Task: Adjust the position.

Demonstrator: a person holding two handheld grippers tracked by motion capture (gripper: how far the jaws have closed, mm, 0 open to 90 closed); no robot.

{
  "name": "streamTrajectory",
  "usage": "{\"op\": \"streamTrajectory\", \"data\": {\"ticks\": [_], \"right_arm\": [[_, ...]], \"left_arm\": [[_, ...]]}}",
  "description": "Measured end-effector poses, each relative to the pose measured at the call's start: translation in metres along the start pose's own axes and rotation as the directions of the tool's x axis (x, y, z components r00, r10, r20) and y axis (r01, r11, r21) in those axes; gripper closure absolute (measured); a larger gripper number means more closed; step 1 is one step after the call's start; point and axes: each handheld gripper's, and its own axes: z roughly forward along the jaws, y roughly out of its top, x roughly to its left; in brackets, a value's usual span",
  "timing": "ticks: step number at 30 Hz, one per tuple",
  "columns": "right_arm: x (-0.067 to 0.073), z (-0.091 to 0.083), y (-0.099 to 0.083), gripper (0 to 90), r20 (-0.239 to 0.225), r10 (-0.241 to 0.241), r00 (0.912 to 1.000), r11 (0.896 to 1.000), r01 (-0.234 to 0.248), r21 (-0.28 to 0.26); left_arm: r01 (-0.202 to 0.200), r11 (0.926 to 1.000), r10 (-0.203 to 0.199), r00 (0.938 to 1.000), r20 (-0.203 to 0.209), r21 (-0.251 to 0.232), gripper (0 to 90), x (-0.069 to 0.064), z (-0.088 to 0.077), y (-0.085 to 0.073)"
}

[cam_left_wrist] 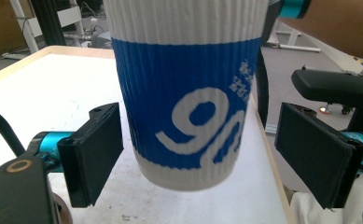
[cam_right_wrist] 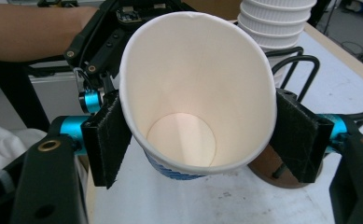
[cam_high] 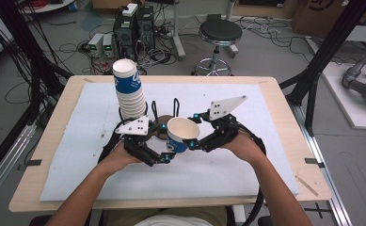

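The paper cup (cam_high: pixel 182 135), white w/ blue band, is held above the worktop (cam_high: pixel 274 108) near its middle, mouth tilted toward the person. The right gripper (cam_high: pixel 194 144) has its fingers (cam_right_wrist: pixel 108 140) clamped on the cup's rim, which is squeezed to an oval. The left gripper (cam_high: pixel 164 159) is just beside; its fingers (cam_left_wrist: pixel 95 151) stand apart on both sides of the cup, not touching it. A stack of cups (cam_high: pixel 128 89) stands behind, in a black wire holder (cam_high: pixel 175 107).

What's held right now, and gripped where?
The right hand-held gripper holds a blue-and-white ribbed paper cup, squeezed at its upper wall just under the rim. The left hand-held gripper is open; its pads flank the cup's lower body without touching.
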Motion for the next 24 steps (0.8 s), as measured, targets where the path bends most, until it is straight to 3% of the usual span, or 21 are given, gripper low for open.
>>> {"op": "streamTrajectory", "data": {"ticks": [9, 19, 24], "right_arm": [[0.002, 0.007, 0.004, 26.2, -0.020, -0.006, 0.9998, 1.000, 0.006, 0.017], [0.005, 0.012, 0.004, 26.0, -0.046, -0.015, 0.9988, 1.000, 0.017, 0.027], [0.006, 0.011, 0.002, 21.8, -0.043, -0.023, 0.9988, 1.000, 0.023, -0.006]], "left_arm": [[-0.007, 0.9999, 0.007, 0.9999, -0.009, -0.010, 15.9, -0.001, 0.003, -0.001], [-0.023, 0.9996, 0.023, 0.9997, 0.008, -0.015, 27.0, -0.002, 0.004, 0.000], [-0.021, 0.9991, 0.022, 0.9996, 0.019, -0.036, 27.7, -0.002, 0.002, 0.001]]}}
